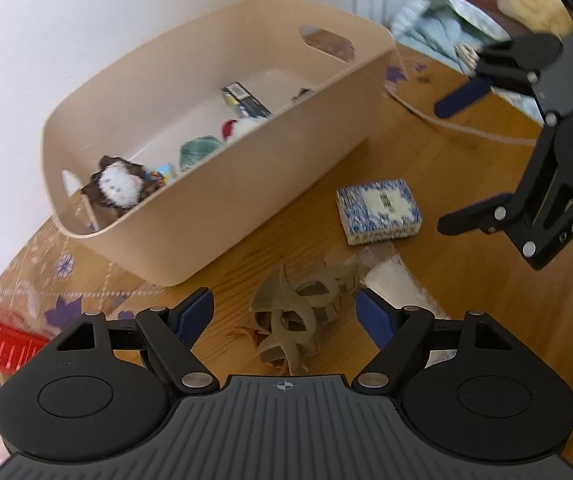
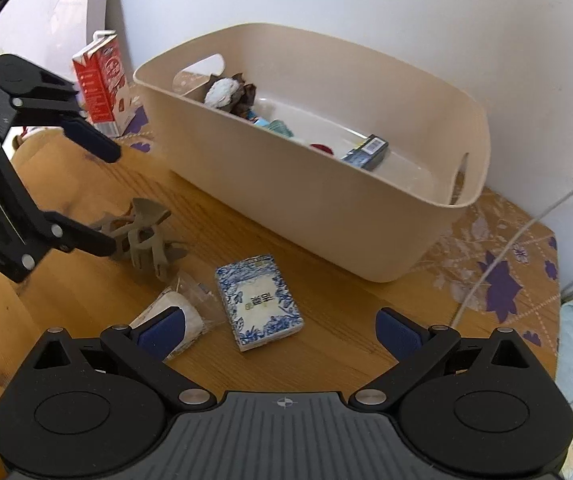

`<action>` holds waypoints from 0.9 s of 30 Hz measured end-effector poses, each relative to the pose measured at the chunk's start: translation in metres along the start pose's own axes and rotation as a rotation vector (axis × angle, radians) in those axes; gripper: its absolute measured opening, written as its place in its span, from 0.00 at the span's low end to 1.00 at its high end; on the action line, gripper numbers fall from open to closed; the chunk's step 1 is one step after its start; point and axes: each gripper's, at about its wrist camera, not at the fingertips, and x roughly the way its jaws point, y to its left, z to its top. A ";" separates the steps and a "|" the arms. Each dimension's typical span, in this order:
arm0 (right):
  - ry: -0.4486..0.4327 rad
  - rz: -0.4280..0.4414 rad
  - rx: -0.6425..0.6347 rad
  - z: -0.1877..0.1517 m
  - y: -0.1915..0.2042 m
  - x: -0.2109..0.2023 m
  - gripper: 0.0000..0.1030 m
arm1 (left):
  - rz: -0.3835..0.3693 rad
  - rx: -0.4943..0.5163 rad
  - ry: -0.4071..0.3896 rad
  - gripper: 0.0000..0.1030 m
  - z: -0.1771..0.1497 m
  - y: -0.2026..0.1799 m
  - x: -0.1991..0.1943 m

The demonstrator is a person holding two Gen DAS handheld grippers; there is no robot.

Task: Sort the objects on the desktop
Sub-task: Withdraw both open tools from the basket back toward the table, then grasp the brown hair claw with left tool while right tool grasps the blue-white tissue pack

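Left gripper [image 1: 284, 312] has its fingers spread wide, straddling the hair clip [image 1: 298, 312] on the counter [image 1: 466, 320]. Nothing is gripped yet. The clip sits between the two blue pads, apart from both as far as I can tell, which reads as a lineup for a pinch across its width.

Right gripper [image 2: 280, 330] is likewise released and empty, hanging over the blue-and-white pack [image 2: 259, 302], which lies flat just ahead of the fingers. The spread looks wider than the pack, so it could close on the long sides.

The bin [image 2: 366, 240] stands at 12 o'clock from both grippers, against the wall. It already holds a plush toy [image 1: 120, 186], a dark barcode box [image 2: 368, 151] and a few small bits. My guess is it's the drop target, parked close so each carry is short.

Left on the counter:
- hair clip, at 10 o'clock from the pack
- blue-and-white pack
- a white item in a clear wrapper [image 2: 182, 312], at 9 o'clock from the pack, partly under the right gripper's left finger

A red milk carton [image 2: 100, 80] stands upright at 9 o'clock of the bin, untouched.

Risks: the clip is springy and irregular, so an off-centre pinch may twist it. The wrapper is just beside the clip and could get dragged along.
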 end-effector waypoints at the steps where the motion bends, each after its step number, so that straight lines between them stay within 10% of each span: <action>1: 0.004 0.002 -0.008 0.000 0.002 0.003 1.00 | -0.003 0.017 0.002 0.77 -0.001 -0.001 0.004; 27: 0.090 0.049 -0.039 0.005 -0.001 0.064 0.76 | -0.108 0.012 0.037 0.59 0.005 0.007 0.053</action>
